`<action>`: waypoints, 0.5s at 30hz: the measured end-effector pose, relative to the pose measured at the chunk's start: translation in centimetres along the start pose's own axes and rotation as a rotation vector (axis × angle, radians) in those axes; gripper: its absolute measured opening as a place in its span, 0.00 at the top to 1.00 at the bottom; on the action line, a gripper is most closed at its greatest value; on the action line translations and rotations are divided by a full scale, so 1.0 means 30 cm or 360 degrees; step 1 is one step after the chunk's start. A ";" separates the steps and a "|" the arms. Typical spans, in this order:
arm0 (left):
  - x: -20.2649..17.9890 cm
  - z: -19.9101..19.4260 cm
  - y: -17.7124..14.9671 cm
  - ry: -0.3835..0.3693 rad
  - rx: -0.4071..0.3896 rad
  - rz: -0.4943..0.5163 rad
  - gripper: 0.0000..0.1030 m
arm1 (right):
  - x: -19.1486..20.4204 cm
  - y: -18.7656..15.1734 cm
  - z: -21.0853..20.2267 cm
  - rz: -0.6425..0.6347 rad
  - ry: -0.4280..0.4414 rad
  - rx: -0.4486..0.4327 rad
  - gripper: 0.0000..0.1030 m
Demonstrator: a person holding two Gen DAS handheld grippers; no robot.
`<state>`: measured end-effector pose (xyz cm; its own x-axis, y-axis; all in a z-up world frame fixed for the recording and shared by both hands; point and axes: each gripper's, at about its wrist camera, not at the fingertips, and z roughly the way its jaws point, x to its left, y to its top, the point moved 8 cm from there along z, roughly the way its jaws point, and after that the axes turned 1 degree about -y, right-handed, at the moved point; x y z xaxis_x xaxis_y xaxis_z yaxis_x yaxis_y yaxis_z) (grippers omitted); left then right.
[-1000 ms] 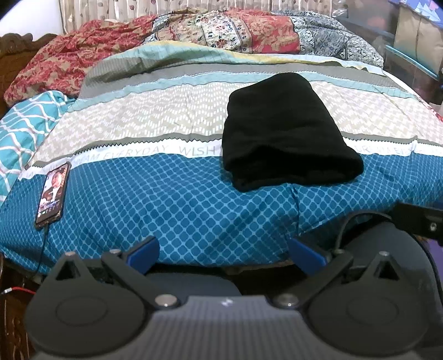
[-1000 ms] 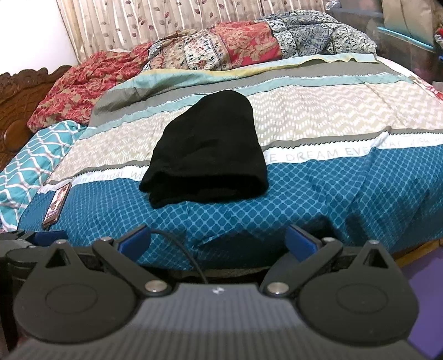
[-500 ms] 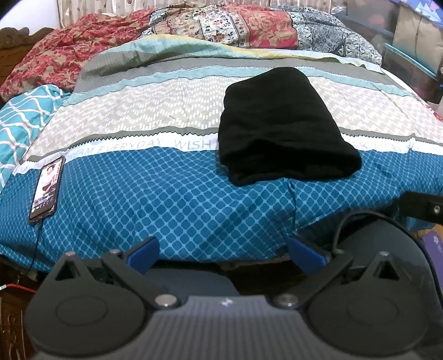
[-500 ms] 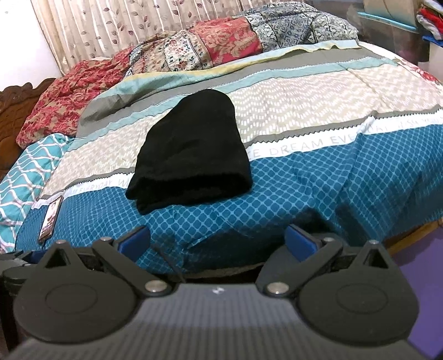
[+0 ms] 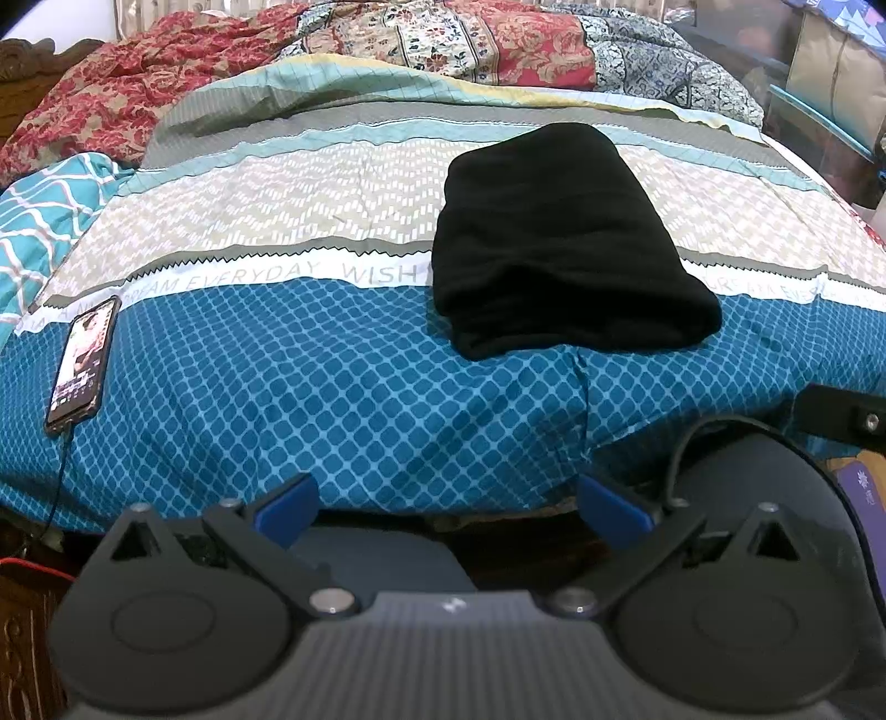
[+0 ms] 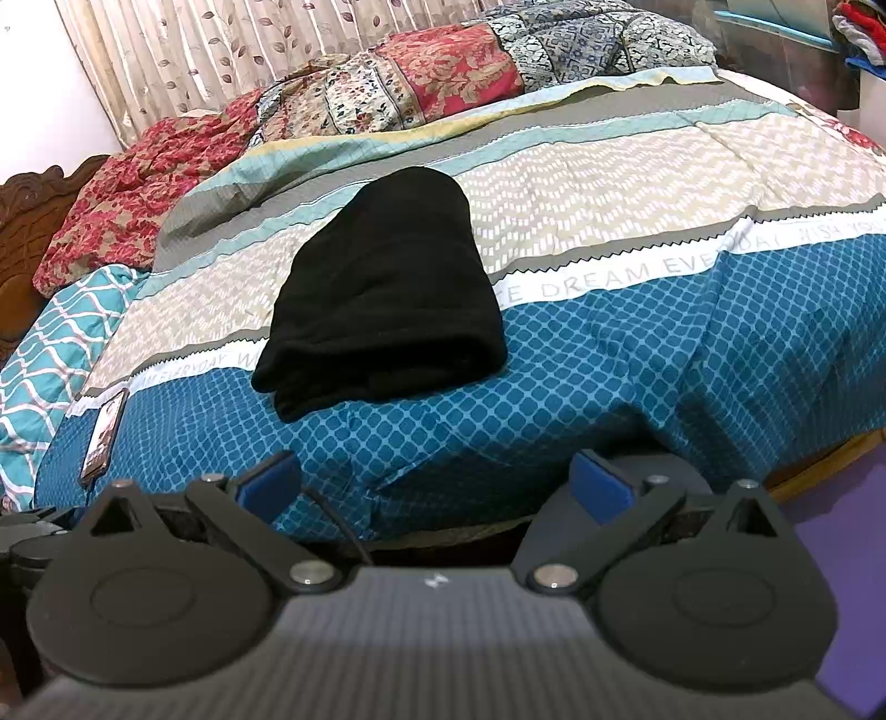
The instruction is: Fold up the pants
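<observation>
The black pants (image 5: 559,243) lie folded into a compact bundle on the patterned bedspread (image 5: 332,387), right of centre in the left wrist view. They also show left of centre in the right wrist view (image 6: 387,299). My left gripper (image 5: 448,507) is open and empty, held off the near edge of the bed, well short of the pants. My right gripper (image 6: 434,487) is open and empty too, also off the bed's near edge. Neither touches the cloth.
A phone (image 5: 80,365) with a lit screen lies on the bed's left side, a cable running off the edge; it also shows in the right wrist view (image 6: 105,437). Patterned quilts and pillows (image 5: 443,39) are piled at the far side. A wooden headboard (image 6: 27,221) stands at left.
Both grippers have shifted slightly; the right view has tilted and drawn back a little from the bed. The pants have not moved.
</observation>
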<state>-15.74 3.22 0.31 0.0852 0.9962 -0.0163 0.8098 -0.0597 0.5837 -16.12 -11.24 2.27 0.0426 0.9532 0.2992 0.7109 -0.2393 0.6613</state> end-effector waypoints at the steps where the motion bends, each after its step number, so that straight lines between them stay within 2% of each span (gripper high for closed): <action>1: 0.000 0.000 0.000 -0.0001 0.0000 -0.0001 0.00 | 0.001 0.000 0.000 -0.0001 0.0001 0.0001 0.00; 15: -0.007 0.009 -0.005 -0.0003 0.0018 0.0021 0.00 | -0.003 -0.002 0.004 -0.0010 0.0015 0.0014 0.00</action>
<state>-15.74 3.00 0.00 0.0971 0.9952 -0.0098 0.8150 -0.0738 0.5747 -16.09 -11.28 2.13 0.0312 0.9529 0.3016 0.7171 -0.2315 0.6573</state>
